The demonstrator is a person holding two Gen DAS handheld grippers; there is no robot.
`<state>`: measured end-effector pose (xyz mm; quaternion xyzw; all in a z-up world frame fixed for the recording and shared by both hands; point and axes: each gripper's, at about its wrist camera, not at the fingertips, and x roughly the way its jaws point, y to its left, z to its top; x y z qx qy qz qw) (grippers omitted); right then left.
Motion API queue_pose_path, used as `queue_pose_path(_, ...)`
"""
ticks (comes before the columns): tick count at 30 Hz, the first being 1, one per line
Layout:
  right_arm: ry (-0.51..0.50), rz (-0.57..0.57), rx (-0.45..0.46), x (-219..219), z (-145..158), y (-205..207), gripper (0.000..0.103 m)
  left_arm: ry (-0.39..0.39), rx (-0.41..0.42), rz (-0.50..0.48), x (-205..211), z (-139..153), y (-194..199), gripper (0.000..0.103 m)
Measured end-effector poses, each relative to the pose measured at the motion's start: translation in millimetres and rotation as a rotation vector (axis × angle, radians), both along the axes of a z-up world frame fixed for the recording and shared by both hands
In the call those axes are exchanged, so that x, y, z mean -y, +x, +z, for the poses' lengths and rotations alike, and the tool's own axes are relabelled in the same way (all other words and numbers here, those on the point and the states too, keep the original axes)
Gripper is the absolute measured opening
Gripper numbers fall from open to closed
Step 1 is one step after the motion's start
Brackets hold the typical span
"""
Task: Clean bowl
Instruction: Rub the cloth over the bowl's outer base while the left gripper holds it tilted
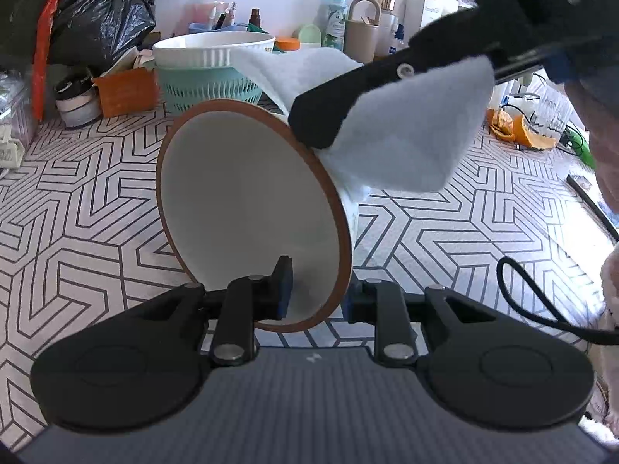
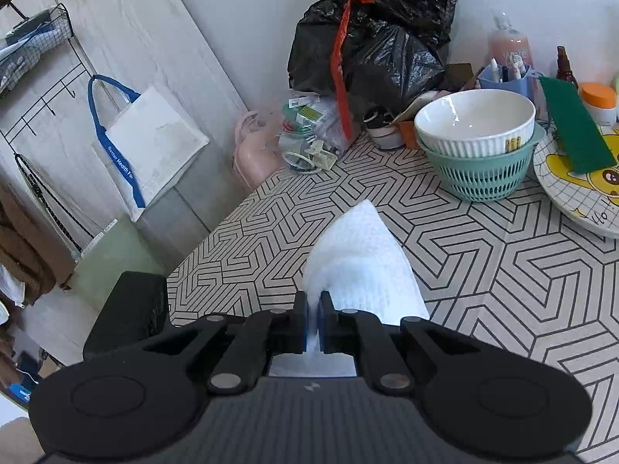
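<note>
Left wrist view, frame centre: bowl (image 1: 247,208) w/ brown rim, tipped on edge above the patterned surface (image 1: 77,208), opening facing the camera. Left gripper (image 1: 317,290) at lower centre: fingers nearly closed, one inside the bowl, one outside, clamping the lower rim. Right gripper (image 1: 332,116) enters from upper right, fingers closed on a white cloth (image 1: 406,143) that presses against the bowl's upper-right outer wall. Right wrist view: right gripper (image 2: 314,321) at bottom centre, fingers pinched on the cloth (image 2: 359,263), which fans out ahead. Upper right: second white bowl (image 2: 476,123) nested in a teal basket (image 2: 479,178), beside a black bin bag (image 2: 379,38)
</note>
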<state>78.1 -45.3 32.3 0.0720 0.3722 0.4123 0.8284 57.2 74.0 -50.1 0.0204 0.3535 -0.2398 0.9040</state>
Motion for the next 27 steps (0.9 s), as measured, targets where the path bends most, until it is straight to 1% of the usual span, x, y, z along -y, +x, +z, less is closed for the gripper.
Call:
queue_pose_path(5,0.008,0.000,-0.012,6.0,-7.7,-6.5,0.006,0.003,0.004,0.000,0.8,-0.7,-2.4,0.025)
queue_pose_path(7,-0.001,0.003,-0.019,6.2,-12.2,-9.5,0.006,-0.015,-0.004,0.004,-2.2,-0.5,-1.7,0.025)
queue_pose_path(10,-0.018,0.009,-0.029,5.3,-18.6,-12.8,0.006,-0.065,-0.026,0.012,-10.0,-0.3,1.6,0.026)
queue_pose_path(11,-0.018,0.010,-0.033,5.5,-20.2,-13.3,0.006,-0.078,-0.031,0.018,-11.5,-0.6,1.6,0.028)
queue_pose_path(13,-0.012,0.011,-0.041,6.5,-20.6,-12.3,0.006,-0.086,-0.034,0.022,-12.9,-1.5,1.0,0.028)
queue_pose_path(16,-0.010,0.011,-0.041,6.1,-16.7,-9.7,0.006,-0.082,-0.026,0.021,-12.1,-2.3,0.3,0.029)
queue_pose_path(23,-0.023,0.021,-0.007,-2.2,-0.4,-4.7,0.006,-0.059,-0.005,0.006,-9.9,-4.4,-1.2,0.031)
queue_pose_path(25,-0.031,0.024,-0.004,-6.1,3.8,0.4,0.006,-0.075,-0.018,0.005,-12.8,-4.1,1.9,0.031)
queue_pose_path(27,-0.033,0.026,-0.003,-8.0,6.7,3.8,0.006,-0.071,-0.017,-0.001,-12.7,-4.3,2.3,0.032)
